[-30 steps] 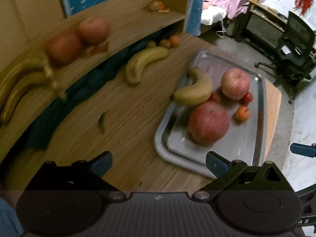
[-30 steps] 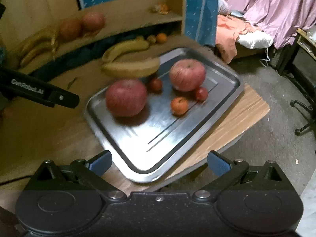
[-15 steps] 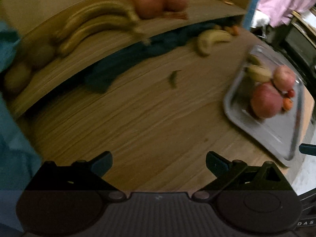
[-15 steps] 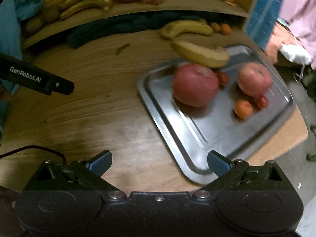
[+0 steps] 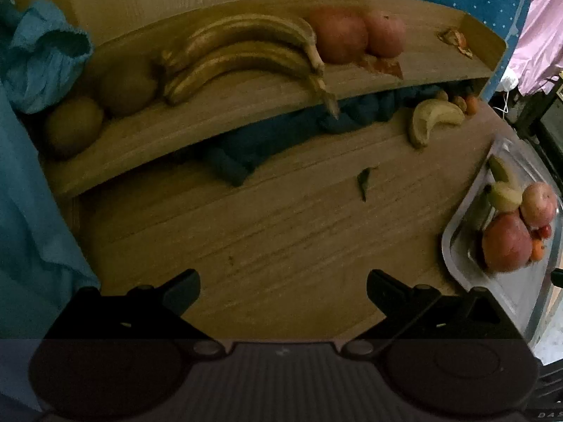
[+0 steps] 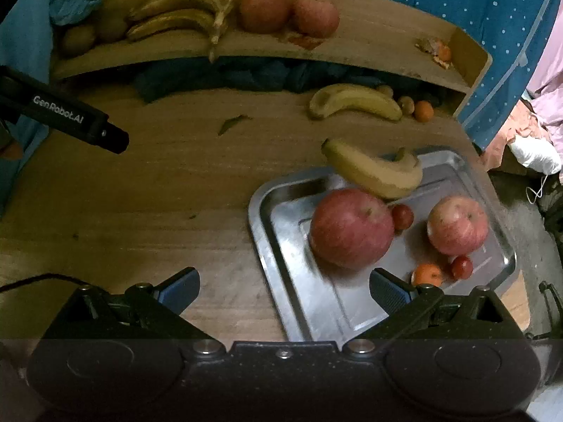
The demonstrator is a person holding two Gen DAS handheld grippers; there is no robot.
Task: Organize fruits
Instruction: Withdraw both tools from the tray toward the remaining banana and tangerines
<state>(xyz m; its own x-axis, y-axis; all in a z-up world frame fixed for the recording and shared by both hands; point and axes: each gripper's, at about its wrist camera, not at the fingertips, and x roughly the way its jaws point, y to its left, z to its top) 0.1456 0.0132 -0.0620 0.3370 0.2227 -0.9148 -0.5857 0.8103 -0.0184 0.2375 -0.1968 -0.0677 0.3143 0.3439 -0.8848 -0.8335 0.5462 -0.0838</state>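
- Steel tray point(image 6: 278, 295) sits at the right end of the wooden table point(image 6: 140, 190), one corner over the table's front edge; on it lie a big red apple point(image 6: 352, 228), a second apple point(image 6: 457, 225), a banana point(image 6: 376, 172) propped across the tray's far rim, two small red fruits and a small orange one.
- My right gripper point(image 6: 283, 288) hangs over the tray's near left corner, jaws spread wide, nothing between them; the big apple is just ahead of my right-hand finger.
- My left gripper point(image 5: 283, 288) hovers over bare wood at the table's middle, jaws equally wide, empty.
- The shelf point(image 5: 246, 105) along the table's back edge already carries two bananas point(image 5: 239, 56), two apples and two brownish fruits at its left end.
- I judge we're between picks: sorting onto the shelf is partly done.
- Next, as I see it: right gripper shifts rightwards to centre on the big apple, straddles its widest part and closes gently; it is round and may roll.
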